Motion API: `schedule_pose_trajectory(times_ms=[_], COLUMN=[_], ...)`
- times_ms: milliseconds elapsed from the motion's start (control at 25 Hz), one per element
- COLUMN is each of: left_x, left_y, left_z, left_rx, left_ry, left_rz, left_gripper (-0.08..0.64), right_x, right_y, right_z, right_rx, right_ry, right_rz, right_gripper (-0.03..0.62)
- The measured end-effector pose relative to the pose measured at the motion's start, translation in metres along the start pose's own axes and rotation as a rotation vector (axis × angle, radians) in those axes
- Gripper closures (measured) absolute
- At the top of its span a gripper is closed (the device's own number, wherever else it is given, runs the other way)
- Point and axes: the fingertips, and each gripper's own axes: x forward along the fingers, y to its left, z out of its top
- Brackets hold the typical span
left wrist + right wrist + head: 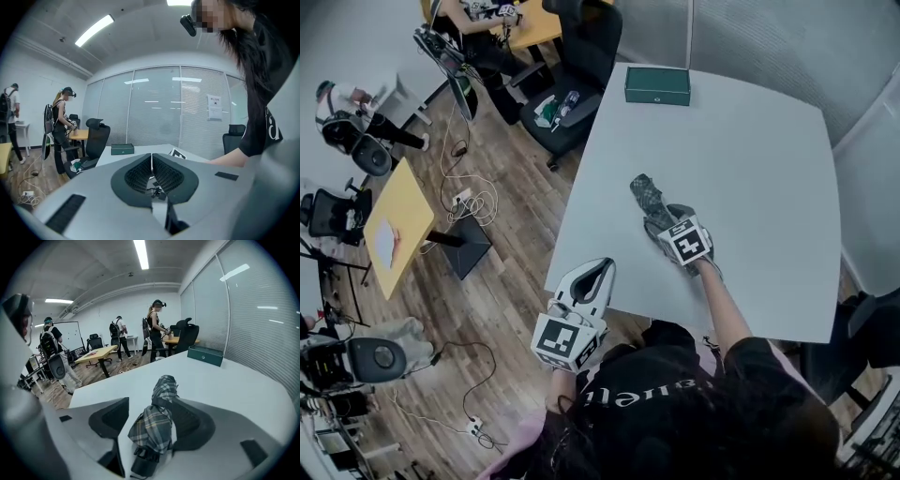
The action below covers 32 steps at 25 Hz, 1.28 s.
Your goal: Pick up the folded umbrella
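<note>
showing a white table [759, 141] seen from above, with the folded umbrella [648, 197], in a grey and dark plaid, lying near the table's middle, its black handle end toward the person. the right gripper [152, 405] reaches over it with jaws standing wide; the umbrella lies between them, close against the right-hand pad and clear of the left-hand one, so it is not squeezed. the left gripper [151, 158] hovers by the table's near corner, its jaws closed together with nothing between them. a dark green box [657, 85] rests at the far edge, well apart from the umbrella.
</note>
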Motion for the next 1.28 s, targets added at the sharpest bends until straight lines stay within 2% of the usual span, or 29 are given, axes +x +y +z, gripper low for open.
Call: schedule_pose_trajectory(times_ms=[40,80,200,400,560,640,800,1000,1080,1200,1280], left_x=[0.002,0.004,0.006,0.005,0.000,-0.003,-0.009,-0.015,-0.017,-0.019,-0.021], left_y=[0.001,0.002,-0.002,-0.010,-0.004,0.000,0.006,0.003,0.004,0.006,0.005], left_z=[0.001,0.003,0.008,0.004,-0.002,-0.004,-0.007,-0.010,-0.012,-0.011,-0.009], left_rx=[0.001,0.003,0.005,-0.005,-0.014,-0.021,-0.035,-0.049,-0.053,-0.059,-0.057], left_ry=[0.002,0.004,0.003,0.017,0.033,0.034,0.031,0.030,0.029,0.021,0.013], left_rz=[0.004,0.008,0.013,0.012,0.032,0.050,0.081,0.083,0.088,0.092,0.090], left_gripper=[0.534,0.534,0.534,0.534,0.534,0.534,0.534,0.534,0.534,0.534,0.534], right_x=[0.009,0.016,0.032,0.054,0.075,0.079,0.079,0.078,0.079,0.076,0.069], right_y=[-0.002,-0.002,-0.007,-0.023,-0.022,-0.020,-0.023,-0.024,-0.025,-0.023,-0.018], right_z=[-0.003,-0.006,-0.015,-0.022,-0.032,-0.036,-0.036,-0.039,-0.039,-0.043,-0.046], right_rx=[0.011,0.018,0.025,0.033,0.110,0.152,0.155,0.207,0.263,0.403,0.450], right_ry=[0.016,0.033,0.078,0.138,0.174,0.184,0.181,0.165,0.149,0.126,0.118], right_rz=[0.010,0.021,0.025,-0.016,0.017,0.020,-0.003,-0.013,0.006,0.044,0.063], right_gripper=[0.304,0.296,0.290,0.284,0.283,0.284,0.286,0.324,0.333,0.348,0.353])
